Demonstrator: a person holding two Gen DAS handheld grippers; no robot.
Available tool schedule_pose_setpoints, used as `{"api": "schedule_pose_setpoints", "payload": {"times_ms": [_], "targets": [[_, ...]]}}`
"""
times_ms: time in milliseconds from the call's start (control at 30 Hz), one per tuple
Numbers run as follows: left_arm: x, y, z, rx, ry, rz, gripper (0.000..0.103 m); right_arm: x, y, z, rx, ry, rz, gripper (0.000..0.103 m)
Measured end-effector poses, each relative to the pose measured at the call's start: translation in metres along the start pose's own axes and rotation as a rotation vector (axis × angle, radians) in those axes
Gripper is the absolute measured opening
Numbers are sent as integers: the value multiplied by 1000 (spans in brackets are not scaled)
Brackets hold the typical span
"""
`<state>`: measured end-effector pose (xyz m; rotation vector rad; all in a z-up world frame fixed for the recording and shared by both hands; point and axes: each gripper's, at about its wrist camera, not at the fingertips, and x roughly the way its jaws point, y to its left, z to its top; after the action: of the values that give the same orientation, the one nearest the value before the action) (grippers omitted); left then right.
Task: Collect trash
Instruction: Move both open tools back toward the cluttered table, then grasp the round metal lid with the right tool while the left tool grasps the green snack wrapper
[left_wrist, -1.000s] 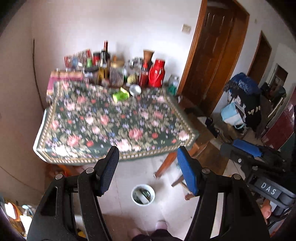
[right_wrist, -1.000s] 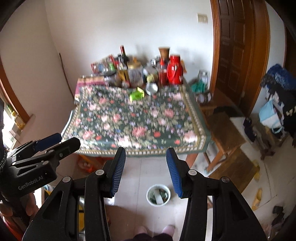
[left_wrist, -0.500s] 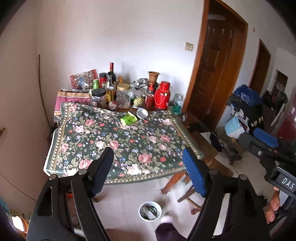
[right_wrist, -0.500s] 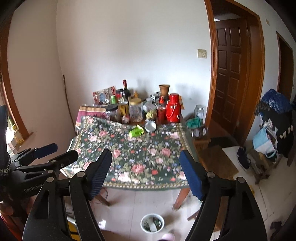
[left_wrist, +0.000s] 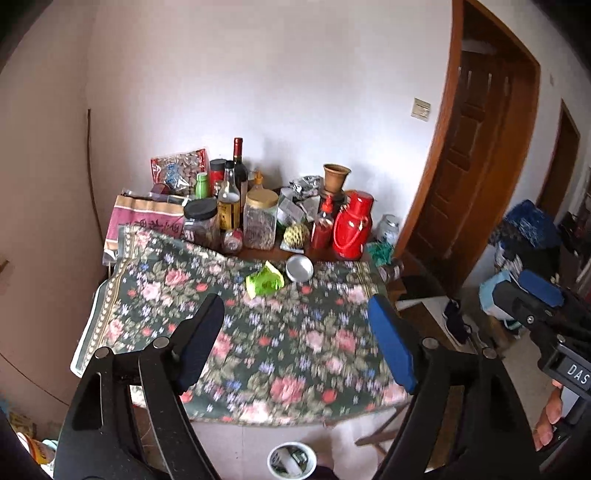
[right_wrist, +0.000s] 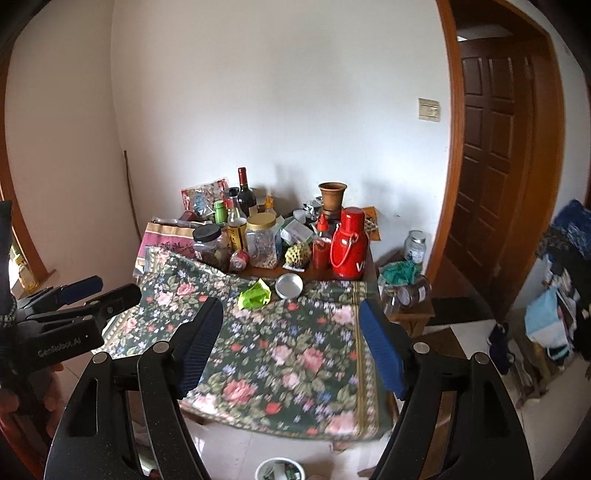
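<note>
Green wrapper (left_wrist: 264, 283) lies far side of desk (left_wrist: 122, 332), beside metal tin (left_wrist: 299, 268), ahead of both tools. Left tool (left_wrist: 295, 341) and right tool (right_wrist: 290, 341) wide, empty; jaws just been opening. Neither clearly nearer.

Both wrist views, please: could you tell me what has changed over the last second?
Both grippers rose and tipped up from the floor toward the table. The left gripper and right gripper have just been opening their jaws, nothing between them. The green wrapper, bottles and small bin stayed put.
</note>
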<state>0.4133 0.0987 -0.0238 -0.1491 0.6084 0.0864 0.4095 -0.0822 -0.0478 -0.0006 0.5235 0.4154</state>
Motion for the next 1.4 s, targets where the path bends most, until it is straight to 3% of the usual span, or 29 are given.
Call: {"api": "schedule_pose_setpoints", "payload": {"times_ms": [433, 633, 833, 1067, 1233, 1400], "targets": [[91, -24, 32, -63, 81, 61, 79, 78, -56, 36, -10, 59, 60, 73], [134, -4, 41, -61, 133, 56, 79, 124, -56, 40, 17, 144, 61, 73], [185, 28, 61, -6, 176, 5, 79, 167, -41, 52, 47, 167, 16, 73], [283, 76, 69, 14, 339, -73, 79, 253, -28, 50, 154, 292, 2, 73], [361, 103, 42, -6, 504, -118, 79, 316, -27, 31, 214, 391, -8, 73], [413, 116, 17, -20, 593, -132, 79, 377, -36, 1, 280, 496, -9, 67]]}}
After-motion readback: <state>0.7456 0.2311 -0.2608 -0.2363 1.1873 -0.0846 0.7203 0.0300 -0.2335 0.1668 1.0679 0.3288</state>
